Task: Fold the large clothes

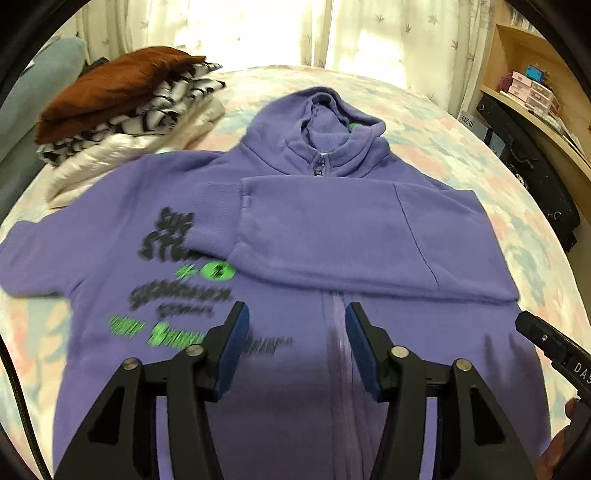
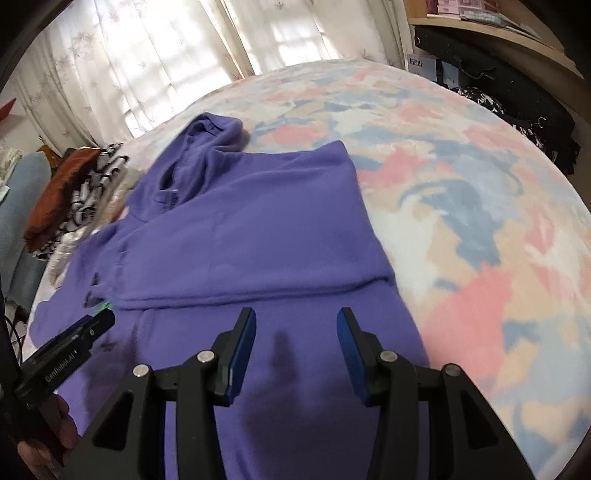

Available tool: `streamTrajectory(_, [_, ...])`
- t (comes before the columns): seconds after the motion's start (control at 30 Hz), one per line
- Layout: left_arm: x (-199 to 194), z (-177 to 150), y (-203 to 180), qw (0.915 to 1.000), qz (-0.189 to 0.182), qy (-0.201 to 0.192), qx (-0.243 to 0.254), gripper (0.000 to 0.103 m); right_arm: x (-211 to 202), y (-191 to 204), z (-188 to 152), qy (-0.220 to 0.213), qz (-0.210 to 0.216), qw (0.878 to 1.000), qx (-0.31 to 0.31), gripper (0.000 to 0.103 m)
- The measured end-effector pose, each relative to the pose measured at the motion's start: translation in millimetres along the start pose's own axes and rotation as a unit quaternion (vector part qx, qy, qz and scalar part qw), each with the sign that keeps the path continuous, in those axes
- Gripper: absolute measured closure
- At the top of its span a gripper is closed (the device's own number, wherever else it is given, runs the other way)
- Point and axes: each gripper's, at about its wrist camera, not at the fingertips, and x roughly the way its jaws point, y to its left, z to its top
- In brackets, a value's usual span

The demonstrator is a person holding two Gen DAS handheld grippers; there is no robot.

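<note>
A purple zip-up hoodie [image 1: 295,236] lies front-up on a bed [image 1: 461,147] covered with a pastel patchwork of pink, blue and cream. It fills the middle and lower part of the left wrist view, hood [image 1: 317,122] toward the curtains [image 1: 258,26] at the top of the frame. One sleeve [image 1: 332,236] is folded across the chest, its ribbed cuff [image 1: 218,218] ending near the centre-left; the other sleeve reaches out toward the left edge of the frame. Black and green lettering [image 1: 177,291], blurred, runs down the panel left of the zipper [image 1: 340,354]. The zipper is closed and runs down the centre.

The left tool [image 1: 297,347] hangs above the lower front of the hoodie, jaws apart, nothing between the blue pads. The right tool [image 2: 295,354] stands likewise released over the hoodie's lower right part, with only cloth beneath it, not gripped. Each tool shows at the edge of the other's view.

A stack of folded clothes [image 1: 122,107], brown on top, sits at the upper left on the bed. Shelves [image 1: 532,85] stand at the upper right.
</note>
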Motion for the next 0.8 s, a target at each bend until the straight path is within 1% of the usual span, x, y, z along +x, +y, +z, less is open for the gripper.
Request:
streamTrajectory(0.2, [-55.7, -33.3, 10.8, 1.0, -0.002, -0.008, 0.004, 0.046, -39.5, 17.4, -30.2, 0.005, 0.039, 0.999, 0.007, 0.057])
streamTrajectory(0.27, [-74.4, -44.5, 15.6, 0.9998, 0.0, -0.013, 0.011, 0.045, -51.5, 24.6, -42.6, 0.008, 0.058, 0.998, 0.004, 0.057])
streamTrajectory(0.37, [-100.4, -59.5, 23.4, 0.9994, 0.01, -0.025, 0.02, 0.042, -68.7, 37.4, -58.9, 0.011, 0.074, 0.997, -0.007, 0.057])
streamTrajectory(0.47, [-123.3, -70.5, 36.2, 0.9991, 0.013, -0.038, 0.017, 0.039, -82.3, 51.6, -71.1, 0.013, 0.082, 0.996, -0.025, 0.057])
streamTrajectory(0.67, [-155.1, -84.0, 71.9, 0.9982, 0.024, -0.055, -0.007, 0.038, -108.0, 85.9, -89.1, -0.004, 0.09, 0.993, -0.074, 0.057])
streamTrajectory(0.8, [-169.9, -90.5, 99.1, 0.9973, 0.023, -0.064, -0.027, 0.038, -121.1, 110.6, -96.7, -0.016, 0.093, 0.99, -0.103, 0.057])
